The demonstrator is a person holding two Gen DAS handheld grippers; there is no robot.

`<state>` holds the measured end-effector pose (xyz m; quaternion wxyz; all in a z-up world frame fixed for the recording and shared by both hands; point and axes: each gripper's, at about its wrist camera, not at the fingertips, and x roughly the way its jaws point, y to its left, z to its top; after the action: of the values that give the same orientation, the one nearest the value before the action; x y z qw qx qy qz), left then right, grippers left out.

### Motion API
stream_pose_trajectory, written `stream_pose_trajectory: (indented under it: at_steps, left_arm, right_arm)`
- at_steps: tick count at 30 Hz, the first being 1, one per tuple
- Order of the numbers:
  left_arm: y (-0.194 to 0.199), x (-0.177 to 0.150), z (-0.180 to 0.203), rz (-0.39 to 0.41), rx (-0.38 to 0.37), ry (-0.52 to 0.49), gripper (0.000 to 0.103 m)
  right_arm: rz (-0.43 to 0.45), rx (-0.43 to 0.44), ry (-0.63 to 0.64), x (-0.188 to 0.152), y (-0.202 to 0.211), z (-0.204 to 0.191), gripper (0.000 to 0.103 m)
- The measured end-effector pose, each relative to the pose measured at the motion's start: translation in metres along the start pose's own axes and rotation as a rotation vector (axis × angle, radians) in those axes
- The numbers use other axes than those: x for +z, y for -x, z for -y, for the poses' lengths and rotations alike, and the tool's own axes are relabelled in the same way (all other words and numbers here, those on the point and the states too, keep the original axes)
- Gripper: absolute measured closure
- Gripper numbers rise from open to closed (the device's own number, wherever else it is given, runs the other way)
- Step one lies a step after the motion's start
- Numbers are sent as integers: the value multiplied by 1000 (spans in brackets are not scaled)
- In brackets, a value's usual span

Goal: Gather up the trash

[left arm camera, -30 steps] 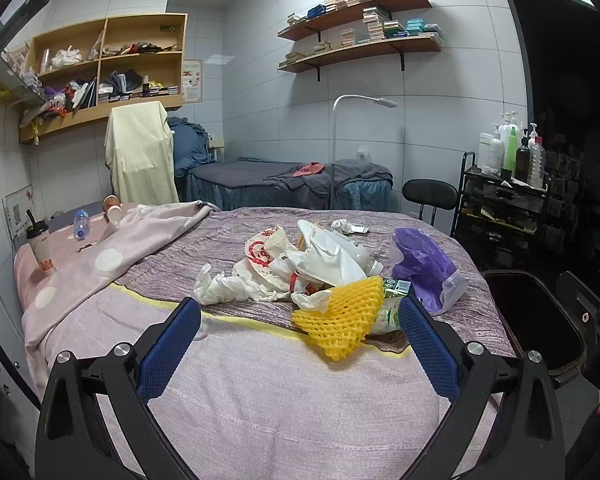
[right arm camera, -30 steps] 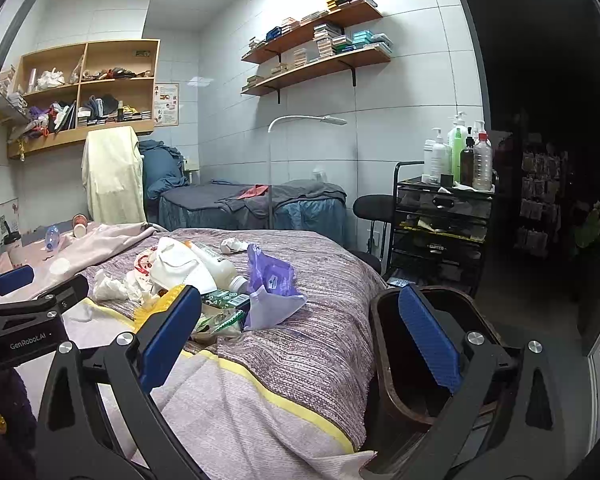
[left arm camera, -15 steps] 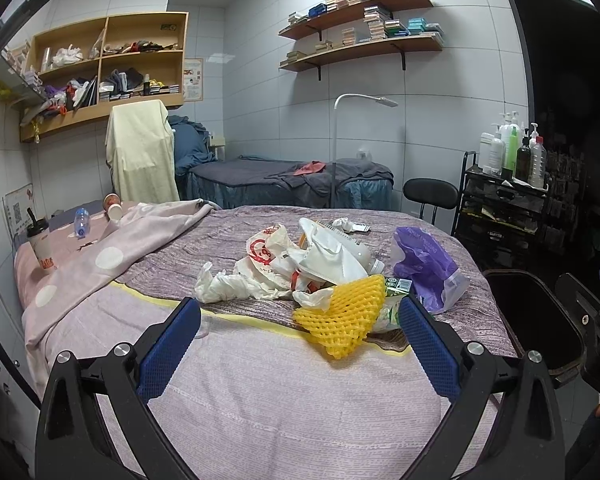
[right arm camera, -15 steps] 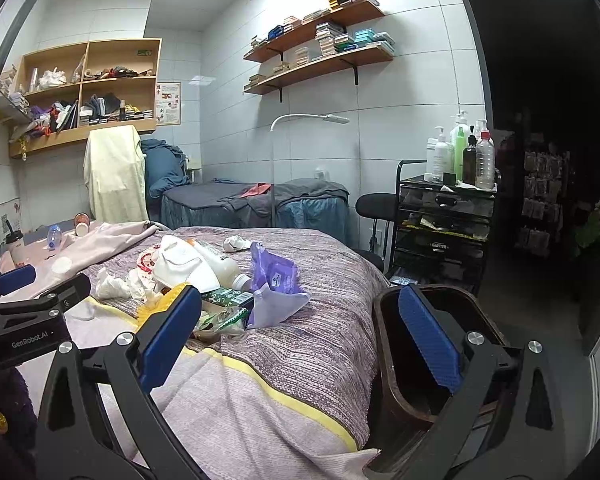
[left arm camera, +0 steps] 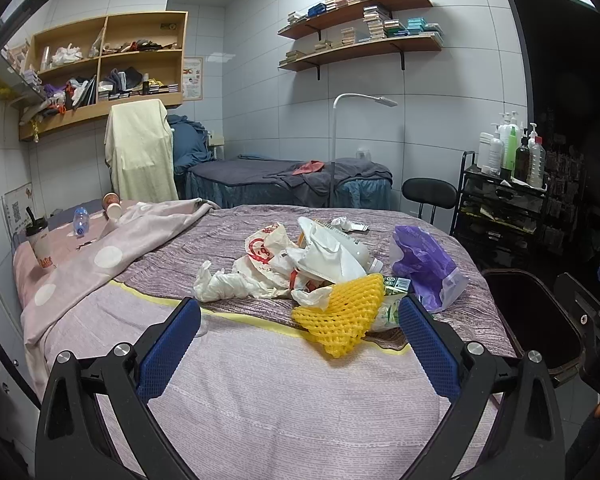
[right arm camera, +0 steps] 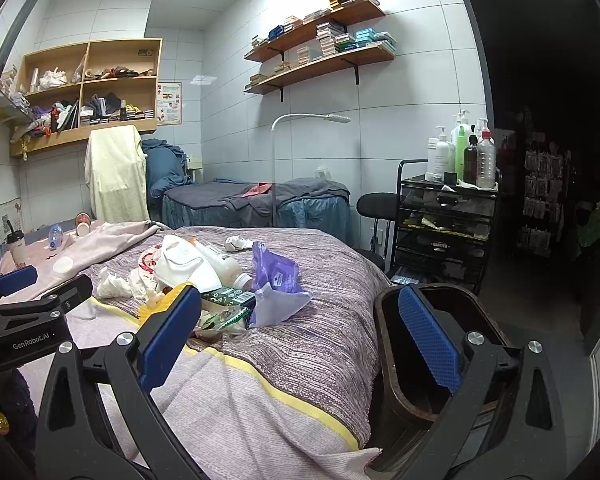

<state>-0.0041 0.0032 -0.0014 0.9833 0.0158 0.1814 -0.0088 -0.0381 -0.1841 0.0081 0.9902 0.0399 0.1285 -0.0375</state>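
Both tools (left arm camera: 299, 343) (right arm camera: 299, 336) level, spread wide, empty, above bed (left arm camera: 260, 392)

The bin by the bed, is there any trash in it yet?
Looks empty: the bin shows only bare dark inside walls, though its bottom is hidden. The trash pile lies on the bed.

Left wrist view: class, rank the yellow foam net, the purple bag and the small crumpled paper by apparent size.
1. Yellow foam net and purple bag: alike, and the net lies nearer, so unranked.
2. Crumpled paper, clearly smallest, though farthest.
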Motion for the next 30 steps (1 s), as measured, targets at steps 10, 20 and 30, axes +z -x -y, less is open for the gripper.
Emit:
stream_pose_trajectory:
  at_steps: [10, 20, 30]
  left_arm:
    - [-2, 1, 0, -3, 2, 0, 6]
    - [-3, 1, 0, -3, 2, 2, 6]
    - [-3, 1, 0, -5, 2, 2, 6]
  right_arm:
    - [0, 1, -1, 0, 0, 0, 6]
    - [-2, 1, -1, 0, 0, 0, 6]
    - [-4, 3, -1, -2, 0, -4, 6]
